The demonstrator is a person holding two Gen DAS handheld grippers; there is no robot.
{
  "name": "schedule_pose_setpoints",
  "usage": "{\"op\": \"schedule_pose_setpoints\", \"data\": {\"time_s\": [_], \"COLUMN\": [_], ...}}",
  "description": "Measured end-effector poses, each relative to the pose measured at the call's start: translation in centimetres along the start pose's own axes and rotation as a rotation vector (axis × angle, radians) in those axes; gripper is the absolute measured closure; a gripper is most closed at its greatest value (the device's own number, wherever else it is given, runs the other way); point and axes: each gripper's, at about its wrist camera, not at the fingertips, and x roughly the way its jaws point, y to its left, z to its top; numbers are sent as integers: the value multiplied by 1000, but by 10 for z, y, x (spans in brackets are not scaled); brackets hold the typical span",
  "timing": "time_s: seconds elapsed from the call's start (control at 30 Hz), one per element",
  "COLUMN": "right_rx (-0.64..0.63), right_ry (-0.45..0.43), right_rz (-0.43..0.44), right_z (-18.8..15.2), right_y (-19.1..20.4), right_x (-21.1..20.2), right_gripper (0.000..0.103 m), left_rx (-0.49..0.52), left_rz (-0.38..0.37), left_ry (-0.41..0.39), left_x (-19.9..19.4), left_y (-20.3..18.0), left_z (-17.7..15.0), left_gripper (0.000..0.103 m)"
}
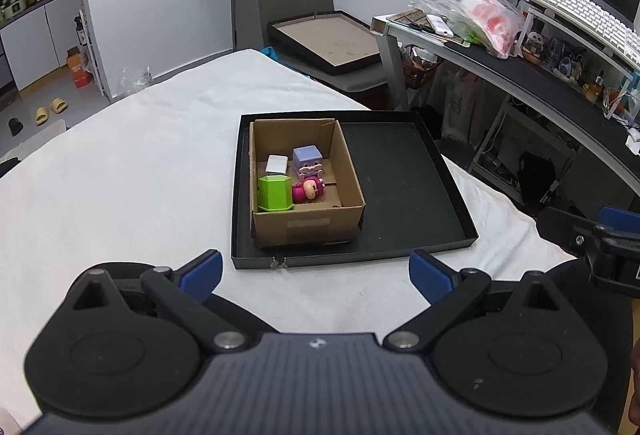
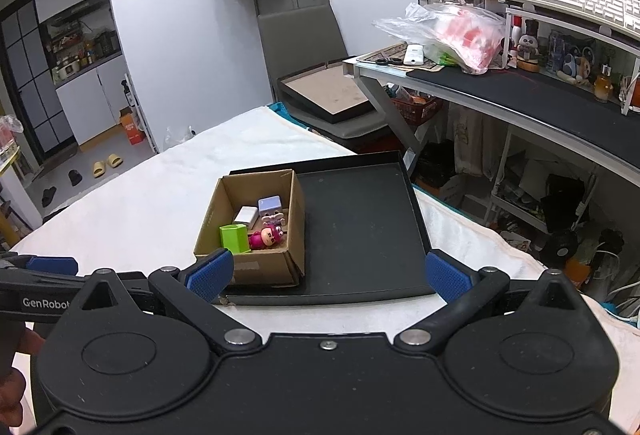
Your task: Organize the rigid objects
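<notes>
Left wrist view: four small objects sit in the cardboard box, both grippers spread and empty.

From the left wrist camera, the cardboard box (image 1: 306,183) stands in the left half of the black tray (image 1: 400,191), which rests on the white cloth-covered table (image 1: 120,175). Inside the box lie a green hexagonal block (image 1: 274,193), a white block (image 1: 277,163) just behind it, a lavender cube toy (image 1: 307,159) and a pink figure (image 1: 308,190) lying near the front. The tray's right half is bare, and no loose object shows on the cloth. The left gripper (image 1: 316,273) hovers near the tray's front edge with its fingers wide apart, holding nothing; the right gripper (image 2: 330,273) is likewise spread and empty. Judging by this, the sorting looks essentially finished, with nothing visible left to collect.
</notes>
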Motion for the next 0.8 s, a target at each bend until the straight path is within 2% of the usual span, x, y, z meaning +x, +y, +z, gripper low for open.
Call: {"op": "schedule_pose_setpoints", "data": {"time_s": [0.8], "right_rx": [-24], "right_ry": [6], "right_rz": [6], "right_z": [0], "right_y": [6], "right_x": [4], "right_gripper": [0], "left_rx": [0], "left_rz": [4], "left_ry": [8], "left_x": [5], "left_y": [-1], "left_z": [-1], "left_gripper": [4]}}
